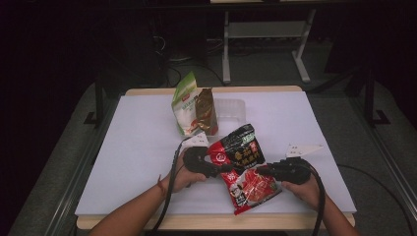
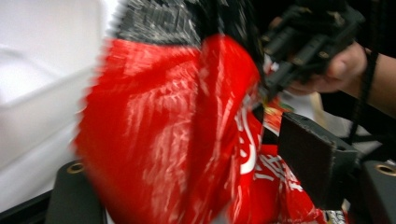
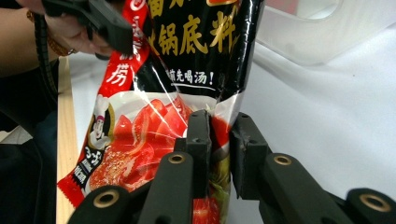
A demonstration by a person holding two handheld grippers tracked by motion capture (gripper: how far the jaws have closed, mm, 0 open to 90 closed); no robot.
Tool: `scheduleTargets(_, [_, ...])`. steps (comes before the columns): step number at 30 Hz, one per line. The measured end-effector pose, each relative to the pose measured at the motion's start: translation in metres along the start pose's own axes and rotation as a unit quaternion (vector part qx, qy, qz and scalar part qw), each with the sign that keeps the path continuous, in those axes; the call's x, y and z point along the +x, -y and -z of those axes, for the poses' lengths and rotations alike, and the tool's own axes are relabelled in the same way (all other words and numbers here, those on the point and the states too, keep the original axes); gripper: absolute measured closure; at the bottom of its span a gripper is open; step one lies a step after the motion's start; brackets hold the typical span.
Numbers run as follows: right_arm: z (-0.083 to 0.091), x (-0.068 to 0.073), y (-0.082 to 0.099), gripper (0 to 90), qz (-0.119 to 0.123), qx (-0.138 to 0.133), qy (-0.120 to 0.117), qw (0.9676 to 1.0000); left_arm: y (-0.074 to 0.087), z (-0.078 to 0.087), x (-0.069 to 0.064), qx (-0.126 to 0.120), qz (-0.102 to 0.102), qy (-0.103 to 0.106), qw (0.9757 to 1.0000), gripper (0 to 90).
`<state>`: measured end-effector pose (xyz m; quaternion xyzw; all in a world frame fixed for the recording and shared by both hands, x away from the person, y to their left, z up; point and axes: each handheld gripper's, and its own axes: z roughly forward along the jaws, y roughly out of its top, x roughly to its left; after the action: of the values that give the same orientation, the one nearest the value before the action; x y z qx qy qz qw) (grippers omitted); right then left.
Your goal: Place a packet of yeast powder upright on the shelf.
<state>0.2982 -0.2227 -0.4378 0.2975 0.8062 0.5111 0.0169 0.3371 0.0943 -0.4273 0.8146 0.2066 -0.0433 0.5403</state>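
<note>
A person at a white-covered table (image 1: 137, 147) holds a glossy red-and-black plastic food pouch (image 1: 243, 167) between two black grippers, near the table's front edge. The right gripper (image 3: 219, 140) is clenched on the pouch's side edge. The left gripper (image 1: 216, 169) has its jaws spread, the pouch between them unpinched. Behind stand a green-and-white snack bag (image 1: 186, 105) and a clear plastic tray (image 1: 231, 110).

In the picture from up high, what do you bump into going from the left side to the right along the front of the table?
left gripper → red and black packet → right gripper
</note>
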Motion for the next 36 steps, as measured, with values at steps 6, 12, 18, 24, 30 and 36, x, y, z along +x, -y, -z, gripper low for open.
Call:
scheduleTargets(6, [-0.001, 0.003, -0.001, 74.1, 0.007, 0.002, 0.017, 0.9998, -0.002, -0.002, 0.000, -0.030, -0.004, 0.007, 0.9995, 55.4])
scheduleTargets(12, [0.000, 0.005, -0.001, 64.3, 0.011, 0.009, 0.029, 0.9995, -0.002, 0.000, 0.001, -0.034, 0.013, 0.005, 0.9993, 66.5])
scheduleTargets(18, [0.006, 0.009, -0.001, 48.4, 0.022, 0.027, 0.047, 0.9983, -0.007, 0.004, -0.004, -0.042, 0.008, 0.010, 0.9990, 69.8])
scheduleTargets(24, [0.021, 0.008, -0.002, 42.6, 0.019, 0.010, 0.044, 0.9988, -0.012, 0.011, -0.011, -0.055, 0.001, 0.011, 0.9984, 73.7])
scheduleTargets(30, [0.040, 0.001, 0.001, 39.8, 0.010, -0.005, 0.076, 0.9970, -0.013, 0.015, -0.013, -0.062, 0.006, 0.016, 0.9979, 77.7])
scheduleTargets(36, [0.045, -0.009, 0.007, 38.4, -0.011, -0.006, 0.116, 0.9931, -0.016, 0.018, -0.019, -0.077, 0.004, 0.016, 0.9969, 79.9])
